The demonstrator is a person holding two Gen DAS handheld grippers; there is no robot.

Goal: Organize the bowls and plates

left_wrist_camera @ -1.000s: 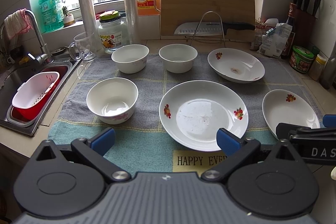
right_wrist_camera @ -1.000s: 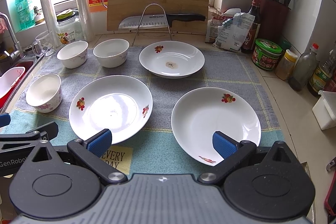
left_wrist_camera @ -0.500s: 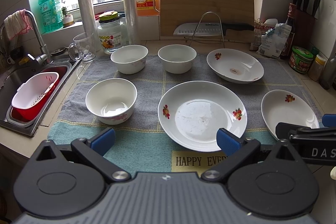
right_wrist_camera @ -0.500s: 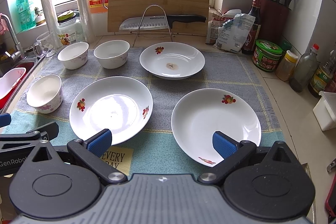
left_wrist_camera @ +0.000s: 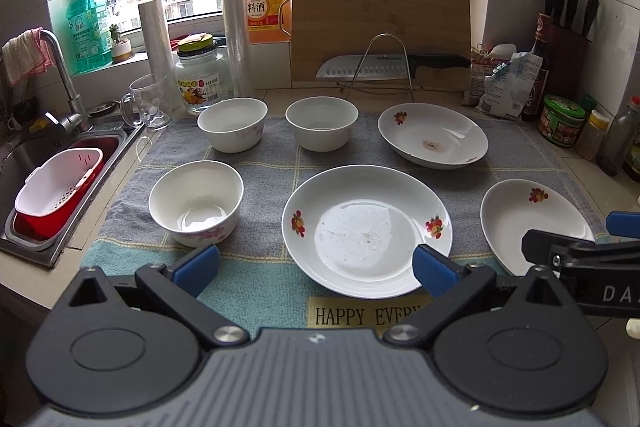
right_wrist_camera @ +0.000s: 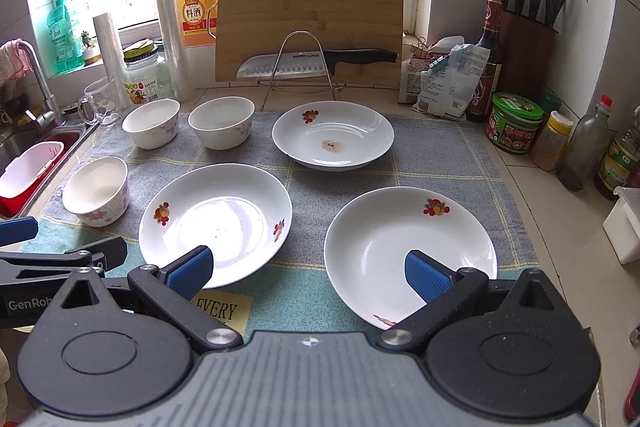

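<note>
- Where countertop meets window wall: grey-and-teal towel mat spread flat, carrying all six dishes.
- Leaning upright behind the mat: bamboo cutting board, with a knife on a wire stand in front of it.
- Centre of the mat, nearest the left gripper: middle plate, flower-marked, sitting flat and apart from its neighbours.
- Near right corner of the mat: right plate, partly hidden behind the right gripper's blue pads.
- Far right of the mat: back plate, with a brownish smear at its centre.
- Near left on the mat: front bowl, upright, beside the middle plate but not touching.
- Back row, side by side and apart: left back bowl and right back bowl, both upright.
- Low over the mat's front edge: left gripper, jaws spread wide, gripping nothing.
- Low over the near rim of the right plate: right gripper, jaws likewise spread wide, gripping nothing.
</note>
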